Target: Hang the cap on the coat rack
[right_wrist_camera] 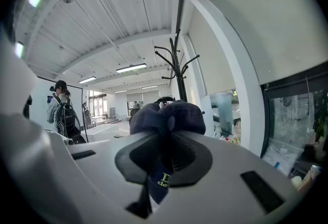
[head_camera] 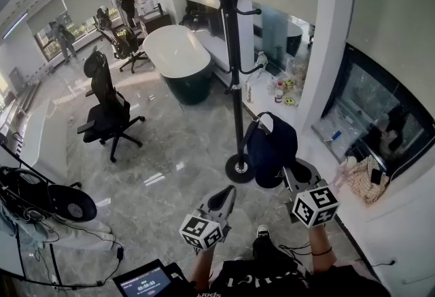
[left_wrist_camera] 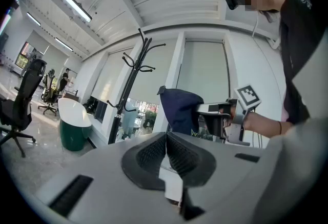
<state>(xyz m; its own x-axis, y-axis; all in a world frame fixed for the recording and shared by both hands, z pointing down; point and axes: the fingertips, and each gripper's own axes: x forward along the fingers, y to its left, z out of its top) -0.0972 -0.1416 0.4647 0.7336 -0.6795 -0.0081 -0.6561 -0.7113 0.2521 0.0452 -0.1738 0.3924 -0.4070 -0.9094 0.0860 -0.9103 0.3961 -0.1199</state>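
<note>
A dark navy cap [head_camera: 272, 146] hangs in the air from my right gripper [head_camera: 289, 177], whose jaws are shut on its fabric; in the right gripper view the cap [right_wrist_camera: 166, 118] bulges just past the jaws. The black coat rack [head_camera: 232, 51] stands right behind the cap, its bare hooks well above it, its round base [head_camera: 240, 168] on the floor. The rack [right_wrist_camera: 177, 66] rises beyond the cap in the right gripper view. My left gripper [head_camera: 224, 199] is held lower left of the cap, shut and empty; its view shows the cap [left_wrist_camera: 179, 107] and rack [left_wrist_camera: 130, 84] ahead.
A white and green bathtub [head_camera: 178, 61] stands behind the rack. A black office chair [head_camera: 107, 109] is to the left on the marble floor. A white column [head_camera: 326, 37] and a window ledge with small bottles [head_camera: 280, 92] lie to the right.
</note>
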